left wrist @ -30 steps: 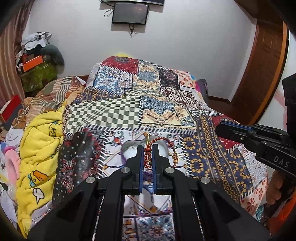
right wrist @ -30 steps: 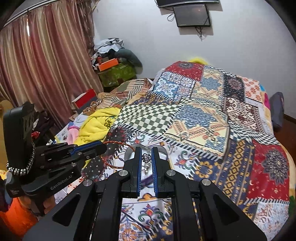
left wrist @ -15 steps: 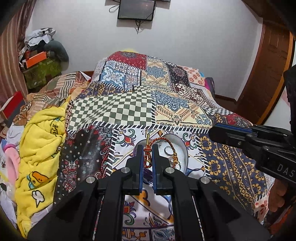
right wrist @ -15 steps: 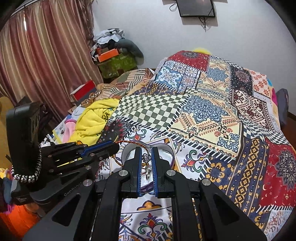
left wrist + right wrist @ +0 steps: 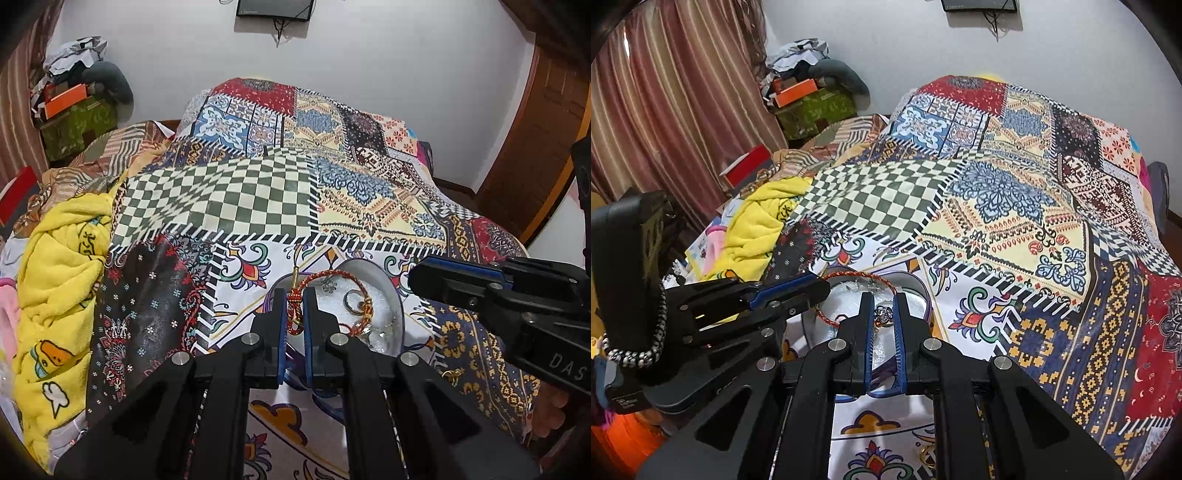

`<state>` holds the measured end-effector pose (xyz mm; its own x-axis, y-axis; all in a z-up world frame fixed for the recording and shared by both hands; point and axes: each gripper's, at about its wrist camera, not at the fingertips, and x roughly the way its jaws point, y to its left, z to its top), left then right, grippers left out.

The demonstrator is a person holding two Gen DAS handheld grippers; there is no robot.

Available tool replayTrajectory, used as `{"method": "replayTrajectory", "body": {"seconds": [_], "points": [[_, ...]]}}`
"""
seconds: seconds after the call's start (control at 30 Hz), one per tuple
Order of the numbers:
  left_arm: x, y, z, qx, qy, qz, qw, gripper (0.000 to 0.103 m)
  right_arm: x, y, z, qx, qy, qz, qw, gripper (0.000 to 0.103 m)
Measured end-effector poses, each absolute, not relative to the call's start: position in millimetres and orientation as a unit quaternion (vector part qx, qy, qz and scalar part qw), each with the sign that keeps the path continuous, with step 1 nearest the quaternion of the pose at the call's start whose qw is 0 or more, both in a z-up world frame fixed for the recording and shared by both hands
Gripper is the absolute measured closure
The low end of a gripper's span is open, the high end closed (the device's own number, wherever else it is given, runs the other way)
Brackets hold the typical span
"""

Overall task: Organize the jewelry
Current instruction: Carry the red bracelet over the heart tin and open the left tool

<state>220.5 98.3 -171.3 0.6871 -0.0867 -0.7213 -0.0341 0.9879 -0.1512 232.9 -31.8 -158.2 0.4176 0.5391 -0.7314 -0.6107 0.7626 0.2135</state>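
My left gripper is shut on a red-and-gold braided cord bracelet, whose loop hangs over a round silvery bowl on the patchwork bedspread. A ring lies in the bowl. My right gripper is shut on a small ring with a clear stone, held just above the same bowl. The left gripper and the bracelet also show at the left of the right wrist view. The right gripper also shows at the right of the left wrist view.
The patchwork bedspread covers the bed. A yellow blanket lies bunched at the left. A small gold ring lies on the spread near me. Boxes and clothes are piled by the curtain. A wooden door stands at the right.
Both grippers have moved forward and down over the bowl, each still holding its piece. The bowl now sits closer beneath the fingertips.
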Motion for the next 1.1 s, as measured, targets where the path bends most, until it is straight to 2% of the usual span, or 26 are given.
{"method": "replayTrajectory", "body": {"seconds": [0.27,0.47,0.53,0.57,0.63,0.77,1.1], "points": [[220,91,-176,-0.05,0.397,-0.012,0.916,0.097,238,-31,-171,-0.046,0.433,0.338,0.835,0.094],[217,90,-173,-0.043,0.399,-0.011,0.916,0.092,238,-29,-174,-0.051,0.445,0.345,0.825,0.094],[216,91,-172,-0.049,0.398,-0.014,0.916,0.084,238,-28,-175,-0.049,0.452,0.35,0.819,0.094],[216,92,-170,-0.049,0.397,-0.008,0.916,0.069,238,-28,-175,-0.05,0.454,0.35,0.818,0.093],[212,94,-167,-0.049,0.387,0.008,0.921,0.049,238,-28,-176,-0.052,0.454,0.347,0.819,0.089],[209,101,-164,-0.053,0.383,0.019,0.922,0.048,237,-32,-173,-0.046,0.453,0.343,0.822,0.082],[201,113,-159,-0.073,0.389,0.027,0.918,0.048,229,-53,-148,-0.043,0.43,0.321,0.843,0.082]]}}
